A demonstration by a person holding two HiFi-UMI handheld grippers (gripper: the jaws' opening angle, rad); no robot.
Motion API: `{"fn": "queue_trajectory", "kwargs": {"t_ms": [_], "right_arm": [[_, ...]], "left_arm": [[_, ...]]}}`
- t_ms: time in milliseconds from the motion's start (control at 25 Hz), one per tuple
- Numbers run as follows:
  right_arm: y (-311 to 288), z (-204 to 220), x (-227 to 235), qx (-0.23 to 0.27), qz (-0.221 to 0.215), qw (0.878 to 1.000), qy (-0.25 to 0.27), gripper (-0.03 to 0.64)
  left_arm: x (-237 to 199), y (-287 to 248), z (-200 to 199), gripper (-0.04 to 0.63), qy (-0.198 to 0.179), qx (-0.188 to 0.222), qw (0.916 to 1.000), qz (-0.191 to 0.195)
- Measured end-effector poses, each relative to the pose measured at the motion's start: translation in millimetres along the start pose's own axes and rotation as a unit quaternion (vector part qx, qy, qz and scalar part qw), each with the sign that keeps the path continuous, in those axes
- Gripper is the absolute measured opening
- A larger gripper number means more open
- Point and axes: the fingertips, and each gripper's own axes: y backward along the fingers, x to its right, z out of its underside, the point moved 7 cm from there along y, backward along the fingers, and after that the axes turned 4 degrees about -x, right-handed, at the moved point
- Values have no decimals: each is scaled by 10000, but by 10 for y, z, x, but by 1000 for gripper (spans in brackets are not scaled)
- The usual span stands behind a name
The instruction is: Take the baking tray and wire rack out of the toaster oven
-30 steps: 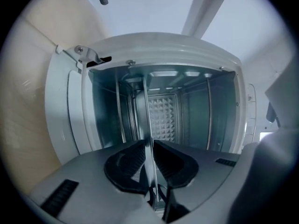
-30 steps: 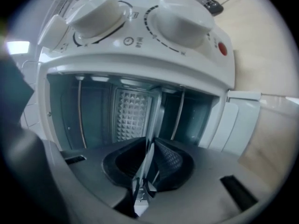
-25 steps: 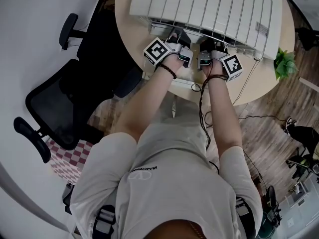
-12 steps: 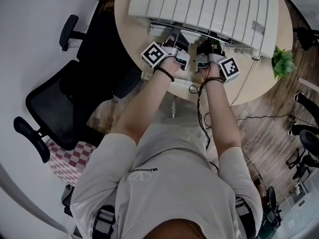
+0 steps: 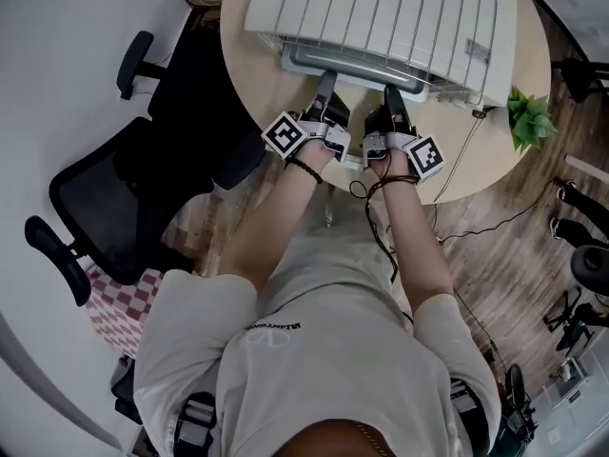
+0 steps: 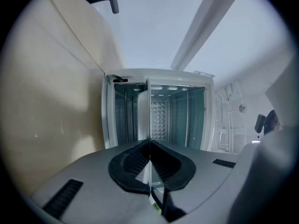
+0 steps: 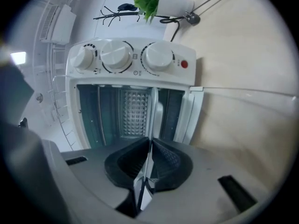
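Grippers sit side by side above the table's [image 5: 249, 84] near edge, both aimed into the toaster oven [image 5: 381, 12] standing toward its far edge. The left gripper [image 5: 326, 77] is pressed tight on a thin metal edge, seemingly the front rim of the baking tray [image 5: 354, 63]. The right gripper [image 5: 392, 91], jaws just closed in, pinches that same rim nearer the knobs [image 7: 117, 55]. The tray pokes partway out of the oven's mouth, over the table's middle.
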Motion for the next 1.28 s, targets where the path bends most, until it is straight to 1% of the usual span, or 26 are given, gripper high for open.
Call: {"fn": "queue_trajectory", "kwargs": {"t_ms": [360, 560, 720, 1160, 1280], "right_arm": [[378, 119, -39, -469, 154, 9987, 145, 28], [511, 175, -69, -603, 198, 9979, 162, 26], [580, 227, -110, -677, 181, 9975, 58, 26], [879, 395, -159, -988, 148, 9950, 36, 26], [1008, 484, -175, -1116, 178, 9936, 50, 26]], "left_arm": [[153, 353, 140, 6, -80, 42, 10000, -35], [215, 493, 186, 6, -81, 35, 9999, -114], [250, 570, 223, 5, -32, 32, 9999, -124], [343, 913, 309, 5, 47, -104, 9997, -214], [400, 1052, 316, 5, -28, -175, 9996, -241]]}}
